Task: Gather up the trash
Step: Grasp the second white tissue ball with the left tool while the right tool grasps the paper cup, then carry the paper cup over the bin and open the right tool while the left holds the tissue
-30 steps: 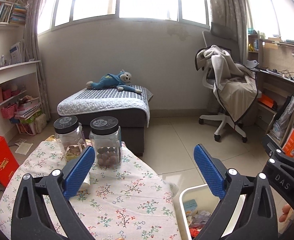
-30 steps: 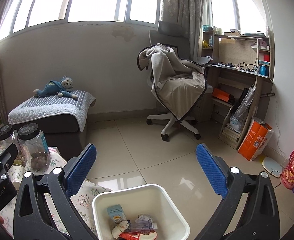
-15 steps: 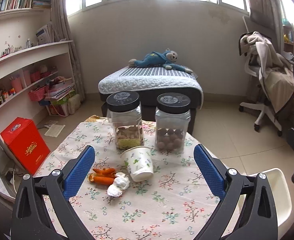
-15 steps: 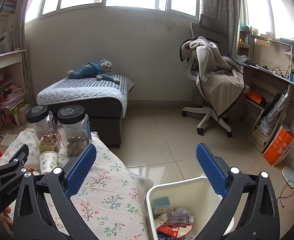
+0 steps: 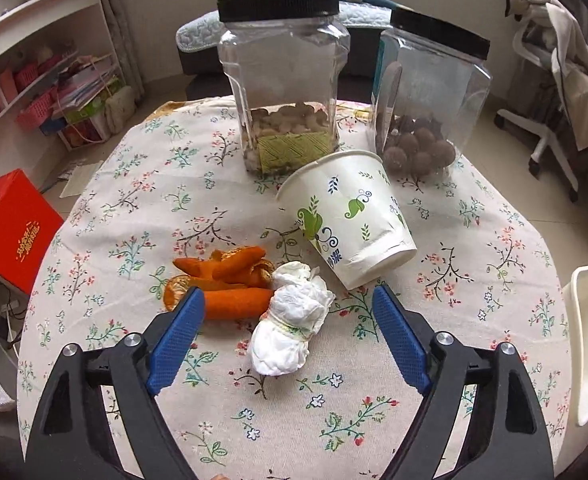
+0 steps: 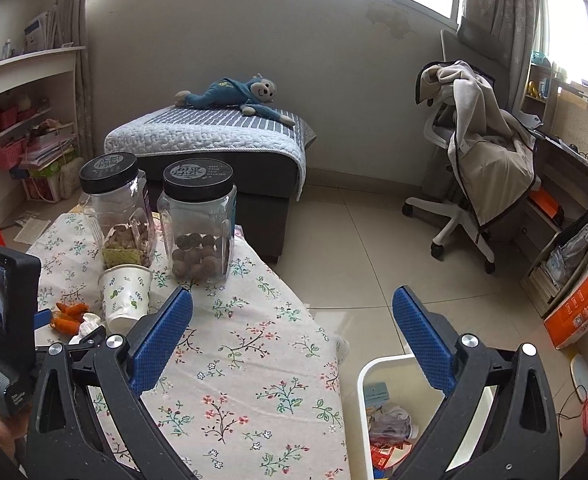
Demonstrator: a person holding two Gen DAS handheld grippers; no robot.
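White crumpled tissue wad (image 5: 290,320) lies untouched between the left gripper's (image 5: 288,324) closing jaws; only the right gripper (image 6: 292,328), jaws spread, sees trash in the white plastic bin (image 6: 363,372).

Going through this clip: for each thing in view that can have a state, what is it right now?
Left gripper: open, jaws just been closing, crumpled tissue between them, not yet pinched.
Right gripper: open, empty.
Crumpled tissue: lying on tablecloth.
Paper cup: tipped, mouth towards the jars.
Orange peels: loose on cloth.
Nut jar: upright, lid on.
Second jar: upright, lid on.
Trash bin: open, partly filled.

Two jars (image 5: 284,80) (image 5: 425,96), one cup (image 5: 349,216), one tissue wad (image 5: 290,320) and several peels (image 5: 226,276) are sitting mid-frame.
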